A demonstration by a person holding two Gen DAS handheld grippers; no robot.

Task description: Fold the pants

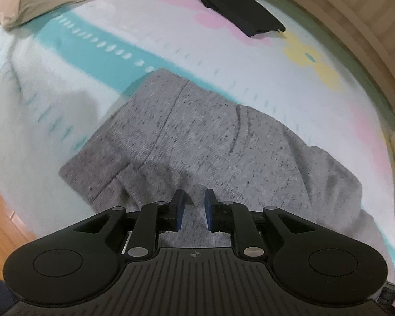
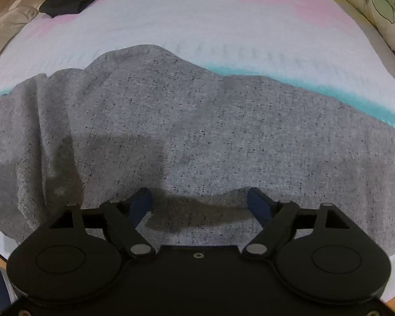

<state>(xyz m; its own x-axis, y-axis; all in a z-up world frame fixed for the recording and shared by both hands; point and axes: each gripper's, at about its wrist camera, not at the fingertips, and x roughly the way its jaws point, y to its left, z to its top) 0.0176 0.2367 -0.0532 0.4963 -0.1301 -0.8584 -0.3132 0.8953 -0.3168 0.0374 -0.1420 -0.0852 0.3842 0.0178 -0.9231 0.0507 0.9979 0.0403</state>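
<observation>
While spread flat on bed [image 1: 171,39] for folding: grey pants [image 1: 197,137]. Left tool [image 1: 193,205] narrow, holding nothing, above near hem. Right tool [image 2: 198,205] wide, straddling raised edge, likely pre-pinch.

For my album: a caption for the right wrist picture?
Open right gripper over grey pants on a pastel bedsheet.

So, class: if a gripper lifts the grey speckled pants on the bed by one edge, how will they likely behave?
The grey pants will probably droop limply: they already lie in soft ridges and creases. The knit looks thick, so likely some weight, and grippy, not slippery. Pushed across the bedsheet, they would probably bunch, not slide whole.
</observation>
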